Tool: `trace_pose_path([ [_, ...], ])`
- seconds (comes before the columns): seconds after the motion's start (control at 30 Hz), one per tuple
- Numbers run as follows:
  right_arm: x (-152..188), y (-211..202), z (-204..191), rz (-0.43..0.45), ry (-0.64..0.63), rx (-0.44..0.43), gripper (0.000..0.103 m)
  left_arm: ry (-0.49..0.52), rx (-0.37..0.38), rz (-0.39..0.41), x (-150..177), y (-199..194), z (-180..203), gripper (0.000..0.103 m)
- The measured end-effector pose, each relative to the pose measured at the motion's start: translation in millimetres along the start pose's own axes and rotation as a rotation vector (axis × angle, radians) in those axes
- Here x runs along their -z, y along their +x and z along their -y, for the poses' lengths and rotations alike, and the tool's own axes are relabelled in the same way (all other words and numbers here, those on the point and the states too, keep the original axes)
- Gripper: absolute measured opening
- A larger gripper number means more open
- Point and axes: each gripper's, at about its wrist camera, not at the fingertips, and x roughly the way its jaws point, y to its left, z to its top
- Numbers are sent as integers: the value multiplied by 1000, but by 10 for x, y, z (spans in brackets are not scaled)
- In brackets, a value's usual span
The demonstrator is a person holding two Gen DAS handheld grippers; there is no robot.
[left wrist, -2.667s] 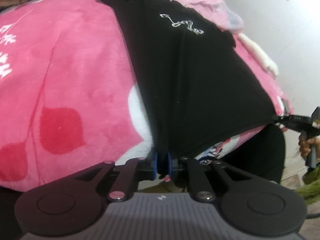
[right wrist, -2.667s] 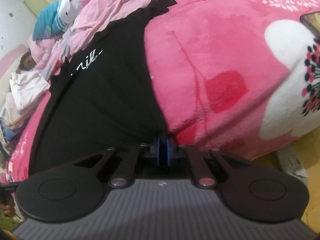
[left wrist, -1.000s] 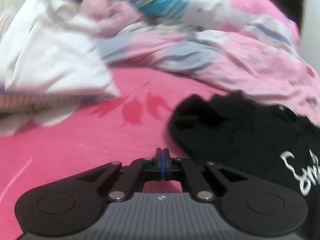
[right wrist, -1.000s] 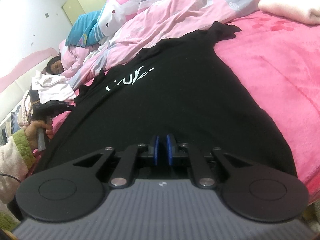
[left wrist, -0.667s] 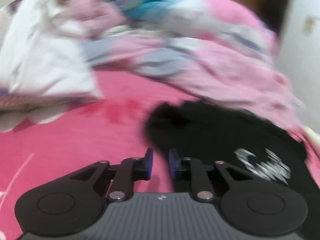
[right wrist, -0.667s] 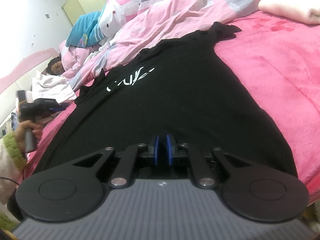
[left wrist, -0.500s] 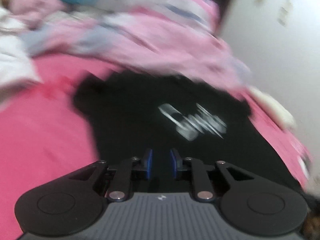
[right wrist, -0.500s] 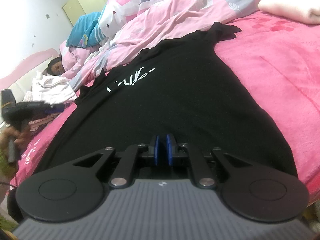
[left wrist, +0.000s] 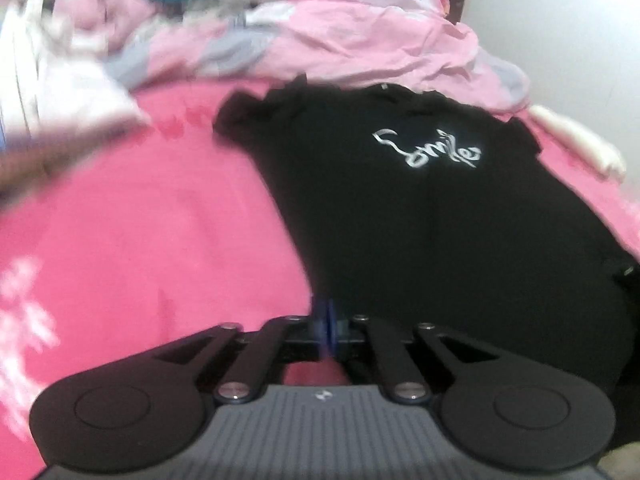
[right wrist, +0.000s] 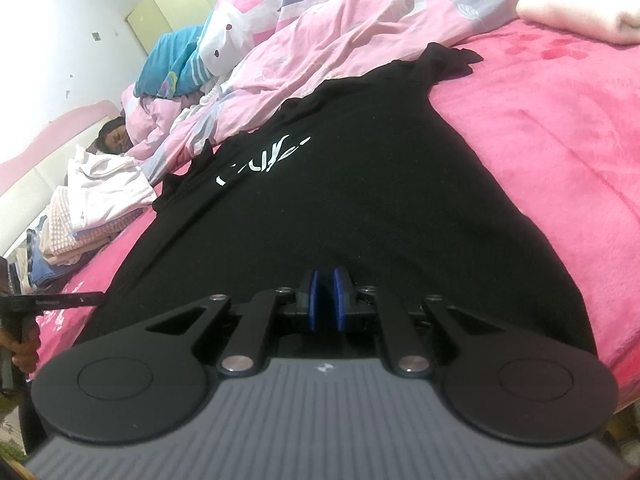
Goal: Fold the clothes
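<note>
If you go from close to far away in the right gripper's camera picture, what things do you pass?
Right gripper → black T-shirt with white writing → rumpled pink duvet → pale green wardrobe at the back.

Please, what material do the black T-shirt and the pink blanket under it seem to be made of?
Black T-shirt: probably thin knit cotton or a blend. It is matte, lies flat and limp, and has a white printed word.
Pink blanket: probably plush fleece. Its surface looks fuzzy with a soft sheen, and carries a printed flower pattern. The exact fibres cannot be told.
</note>
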Motion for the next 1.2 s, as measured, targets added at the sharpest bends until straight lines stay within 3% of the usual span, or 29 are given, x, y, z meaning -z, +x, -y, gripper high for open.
trace_pose_path([
  [0.13, 4, 1, -6, 1, -2, 2, 6, 30, 121, 32, -322, 115, 170, 11],
  [0.3, 1, 1, -3, 0, 0, 2, 6, 106, 216, 0, -601, 691, 564, 13],
  [0.37, 0, 0, 2, 0, 2, 0, 6, 92, 200, -14, -668, 936, 557, 13],
  [0.47, -5, 3, 15, -2, 8, -3, 6, 65, 135, 1, -774, 1235, 431, 3],
  [0.67, -11, 7, 32, -4, 21, -10, 6, -28, -38, 39, -1000, 1520, 7, 3],
  [0.87, -8, 2, 32, -3, 26, -12, 6, -91, -42, 69, -1173, 1410, -143, 9],
  [1.07, -7, 3, 34, -2, 31, -14, 6, 18, 229, 20, -1140, 1176, 403, 14],
  [1.13, -7, 4, 32, -2, 31, -14, 6, 74, 263, -15, -1090, 1255, 641, 16],
  [1.2, -7, 4, 31, -2, 32, -14, 6, 105, 250, -37, -1074, 1419, 780, 16],
])
